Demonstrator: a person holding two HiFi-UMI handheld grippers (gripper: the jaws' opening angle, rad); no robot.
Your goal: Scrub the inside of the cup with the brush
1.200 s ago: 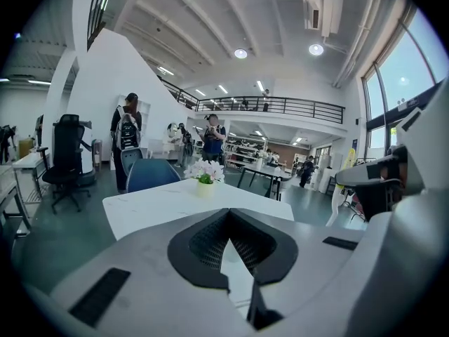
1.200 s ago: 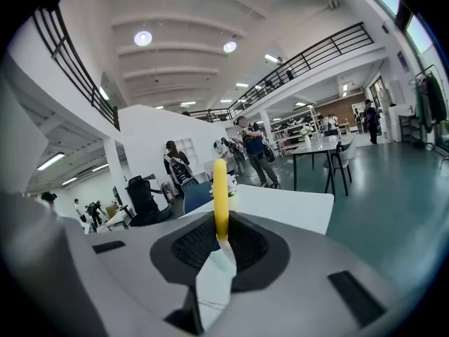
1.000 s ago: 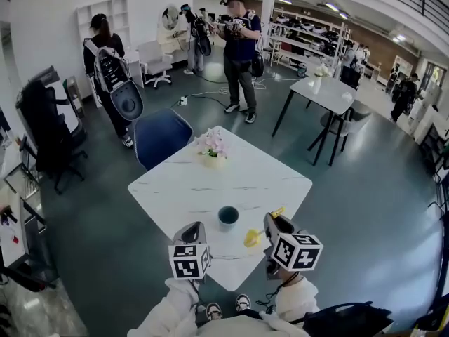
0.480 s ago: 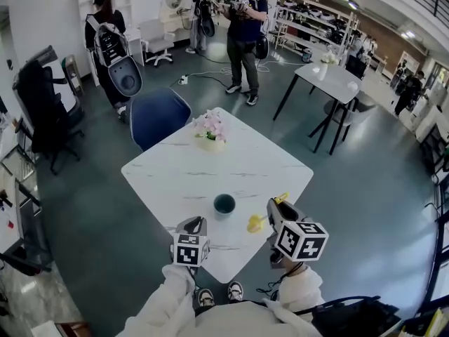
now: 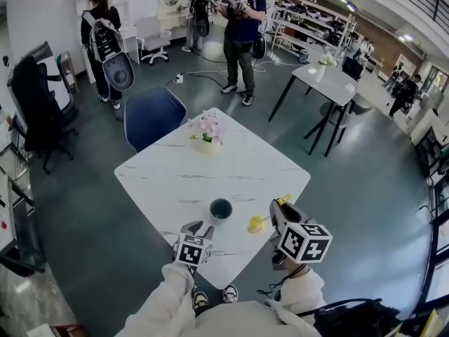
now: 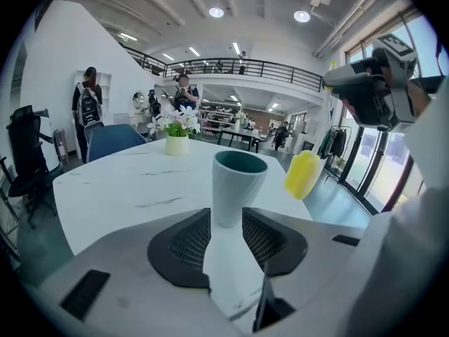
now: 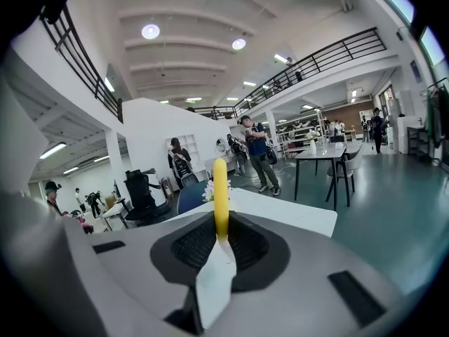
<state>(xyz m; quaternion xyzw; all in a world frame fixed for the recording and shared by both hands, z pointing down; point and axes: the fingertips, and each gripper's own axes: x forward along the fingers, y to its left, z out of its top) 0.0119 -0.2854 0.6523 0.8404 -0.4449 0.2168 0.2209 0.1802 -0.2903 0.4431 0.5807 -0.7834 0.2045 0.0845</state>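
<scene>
Currently the left gripper (image 6: 228,225) is holding its jaws wide apart w/ nothing clamped. The cup (image 6: 238,187) is standing upright on the table (image 5: 175,181), near the front edge, just ahead of the jaw tips and in line w/ the gap. The right gripper (image 7: 221,236) is pinching the brush (image 7: 220,192) by its thin yellow handle, jaws closed to a narrow slit around it. In the head view the brush's working end is hanging just right of the cup, above the table, not inside the cup.

Risks (est.):
- Cup is unsecured. If the brush is entering before the left jaws are closing on the cup, side load is likely tipping it or sliding it toward the table edge.
- Left jaws closing off-centre, or too low on the tapered base, may be squeezing the cup out fwd.
- Brush is being held by a slim handle only. Scrubbing torque may be twisting it in the pads.
- Rim contact on entry may be knocking the cup over, since the opening looks narrow vs. the brush end.
- Flower pot (image 5: 205,144) is sitting well apart at the far side, so no conflict expected.

Cup appearance: pale grey-blue outside, dark teal inside, no handle visible, walls tapering to a narrower base, mouth up. Contents: none visible, though the bottom is not showing.
</scene>
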